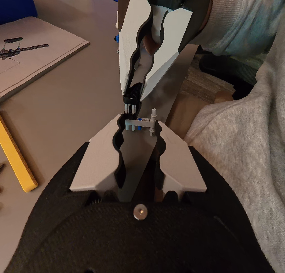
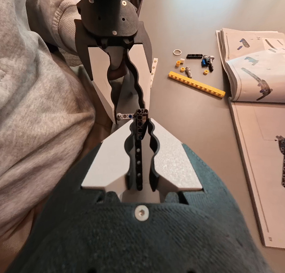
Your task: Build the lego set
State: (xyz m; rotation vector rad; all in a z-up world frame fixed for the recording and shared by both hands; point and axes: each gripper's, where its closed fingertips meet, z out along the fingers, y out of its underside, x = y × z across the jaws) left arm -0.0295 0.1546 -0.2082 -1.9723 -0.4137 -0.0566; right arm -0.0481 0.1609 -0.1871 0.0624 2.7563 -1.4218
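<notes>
Lining up ok: your left gripper [image 1: 141, 123] pinches the grey beam [image 1: 139, 121] crosswise, right gripper [image 2: 139, 120] clamps the black beam [image 2: 139, 149] lengthwise, pins meeting at grey's left end.

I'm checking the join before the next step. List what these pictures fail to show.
- Left wrist view: where the black beam meets the grey beam is hidden by the left gripper's finger, so seating cannot be judged.
- Right wrist view: the grey beam is mostly behind the black beam.
- Right wrist view: the small loose pieces are too small to identify.
- Both views: the instruction booklet runs off the frame.
</notes>
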